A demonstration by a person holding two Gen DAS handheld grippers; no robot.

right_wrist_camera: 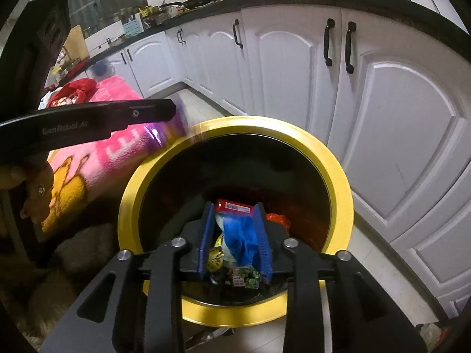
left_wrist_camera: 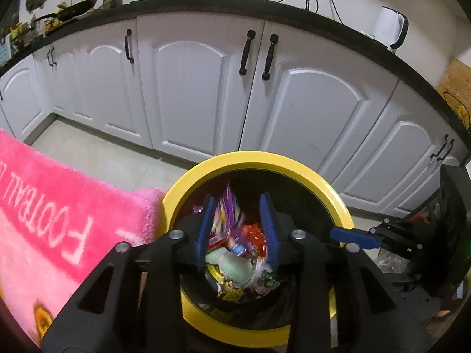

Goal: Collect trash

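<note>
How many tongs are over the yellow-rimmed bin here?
2. The left tongs hang over the bin's middle; the right tongs reach in from its right rim. None seem hidden.
</note>
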